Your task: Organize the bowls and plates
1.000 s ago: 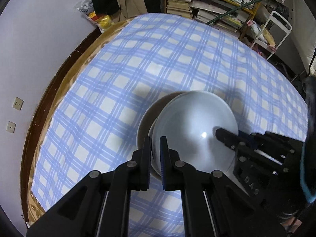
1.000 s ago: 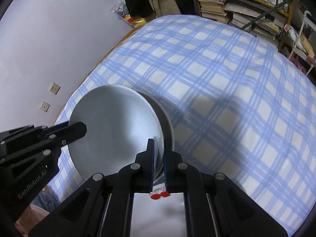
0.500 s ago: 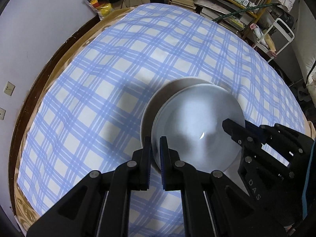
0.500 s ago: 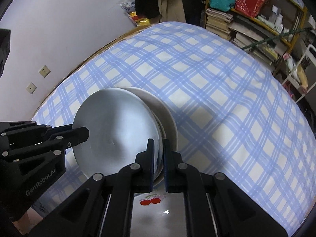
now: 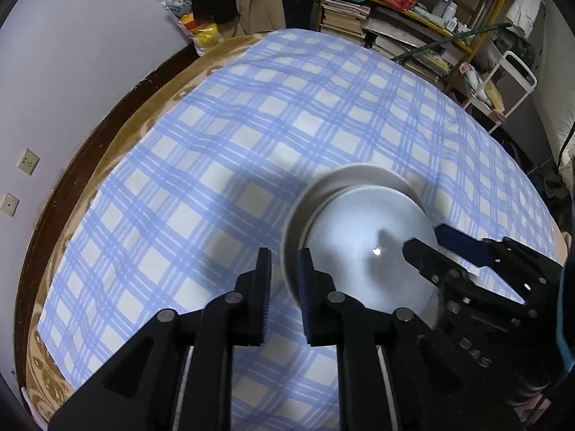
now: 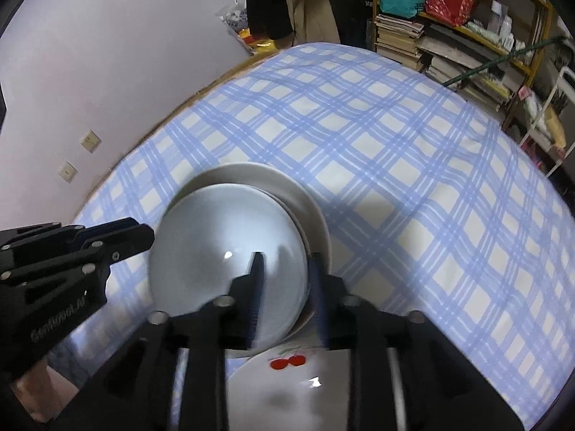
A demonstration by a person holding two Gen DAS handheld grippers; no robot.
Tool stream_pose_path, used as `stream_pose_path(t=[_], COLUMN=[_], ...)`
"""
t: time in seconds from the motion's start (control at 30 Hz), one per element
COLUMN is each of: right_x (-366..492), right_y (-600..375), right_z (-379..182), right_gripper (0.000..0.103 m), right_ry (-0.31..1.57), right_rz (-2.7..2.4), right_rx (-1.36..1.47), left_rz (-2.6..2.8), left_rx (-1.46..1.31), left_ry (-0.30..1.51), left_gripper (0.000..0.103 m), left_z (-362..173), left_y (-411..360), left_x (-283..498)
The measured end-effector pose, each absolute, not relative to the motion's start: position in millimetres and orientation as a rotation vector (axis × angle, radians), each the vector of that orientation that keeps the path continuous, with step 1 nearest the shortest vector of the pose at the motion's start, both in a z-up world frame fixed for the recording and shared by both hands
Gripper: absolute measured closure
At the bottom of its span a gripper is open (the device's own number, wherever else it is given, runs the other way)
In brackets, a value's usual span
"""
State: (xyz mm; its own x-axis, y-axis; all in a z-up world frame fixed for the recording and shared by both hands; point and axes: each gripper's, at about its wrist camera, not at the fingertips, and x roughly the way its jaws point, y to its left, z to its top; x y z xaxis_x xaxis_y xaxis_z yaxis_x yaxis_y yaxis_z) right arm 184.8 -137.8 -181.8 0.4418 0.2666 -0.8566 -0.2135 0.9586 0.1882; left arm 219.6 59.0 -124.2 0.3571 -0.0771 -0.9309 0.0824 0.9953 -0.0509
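A white bowl [image 5: 366, 251] is seen resting on a wider cream plate [image 5: 359, 177], the pair set on a blue-and-white checked cloth [image 5: 251, 136] that covers the tabletop [image 5: 118, 133]. In the right wrist view the same stack sits at the near left of the cloth, and a second white plate with a red cherry print [image 6: 287, 362] lies just in front of it, partly under the gripper.

The left gripper [image 5: 284, 280] is placed at the near left rim of the stack; its jaws have just been opening and now stand a little apart, the rims lying between the fingers without being pressed. The right gripper [image 6: 285, 280] is placed over the near right rim (seen from the left wrist view at the stack's right side); its jaws have also just been opening and stand clearly apart — one finger is over the inside of the bowl, the other outside the rim, neither clamped.

Beyond the far edge, a shelf of books [image 5: 395, 32] is visible.
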Motion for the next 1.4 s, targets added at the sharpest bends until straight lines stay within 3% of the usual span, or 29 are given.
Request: stream_pose_path(t=[0.13, 0.2, 0.33, 0.4, 0.43, 0.53, 1.4], right_x=[183.1, 183.5, 185.5, 185.8, 184.8, 182.6, 195.0], right_y=[-147.4, -156.0, -171.3, -178.3, -182.2, -189.7, -205.4], right_z=[-177.2, -176.7, -177.9, -180.1, -180.8, -183.0, -221.8], right_gripper=[0.050, 0.036, 0.028, 0.005, 0.003, 0.002, 0.002], right_ry=[1.059, 1.057, 1.068, 1.076, 1.067, 1.052, 1.140], right_rz=[0.279, 0.267, 0.246, 0.249, 0.253, 0.251, 0.204], right_rx=[0.057, 0.072, 0.094, 0.106, 0.111, 0.118, 0.199], left_rz=[-0.091, -0.088, -0.102, -0.107, -0.109, -0.112, -0.088], left_rx=[0.010, 0.000, -0.032, -0.036, -0.037, -0.050, -0.167], left_ry=[1.213, 1.218, 1.240, 1.237, 1.229, 1.200, 1.303], left_gripper=[0.082, 0.081, 0.072, 0.065, 0.061, 0.051, 0.051], left_z=[-126.3, -127.6, -132.9, -133.9, -133.0, -129.0, -155.8], left_y=[69.5, 75.0, 81.0, 81.8, 81.7, 82.4, 91.7], left_x=[224.7, 227.4, 230.4, 230.7, 230.5, 229.9, 248.1])
